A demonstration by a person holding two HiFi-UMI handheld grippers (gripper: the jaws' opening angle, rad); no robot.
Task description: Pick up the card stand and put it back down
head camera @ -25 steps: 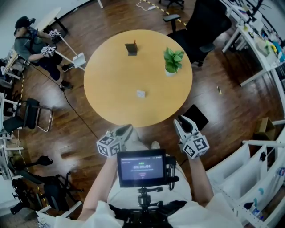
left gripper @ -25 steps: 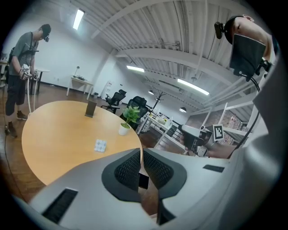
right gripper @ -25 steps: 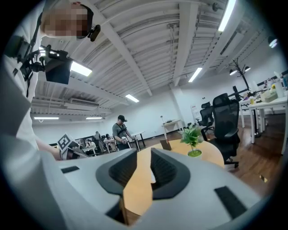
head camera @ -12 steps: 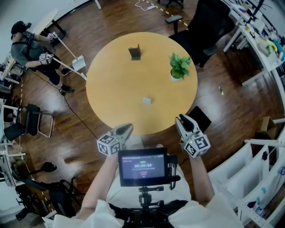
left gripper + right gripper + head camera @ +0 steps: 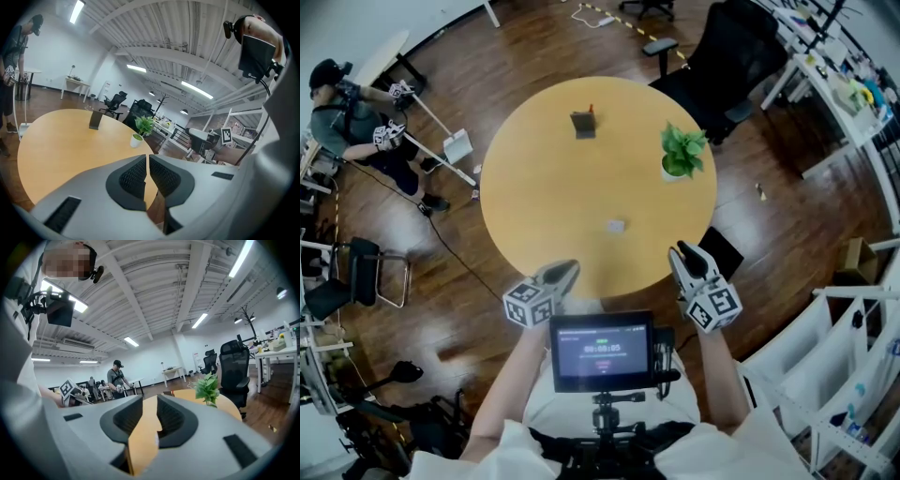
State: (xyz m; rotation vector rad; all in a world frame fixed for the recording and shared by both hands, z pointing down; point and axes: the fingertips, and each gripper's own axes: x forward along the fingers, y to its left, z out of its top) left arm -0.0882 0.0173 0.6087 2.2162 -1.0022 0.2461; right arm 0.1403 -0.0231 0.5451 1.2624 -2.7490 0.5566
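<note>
The card stand (image 5: pixel 582 123) is a small dark upright piece on the far side of the round wooden table (image 5: pixel 534 197); it also shows in the left gripper view (image 5: pixel 95 120). A small white block (image 5: pixel 616 226) lies nearer me on the table. My left gripper (image 5: pixel 566 273) hovers off the table's near edge, jaws shut with only a thin slit (image 5: pixel 147 157), nothing held. My right gripper (image 5: pixel 682 253) hangs by the near right edge, open (image 5: pixel 150 401), with only the tabletop seen through the gap. Both are far from the stand.
A potted green plant (image 5: pixel 682 152) stands at the table's right side. A black office chair (image 5: pixel 727 56) is behind the table, and a dark flat item (image 5: pixel 719 246) lies on the floor by my right gripper. A person (image 5: pixel 356 122) stands at far left.
The head view has shifted, so the table and its things sit lower and further right in the picture. Both grippers keep their place and their jaw openings.
</note>
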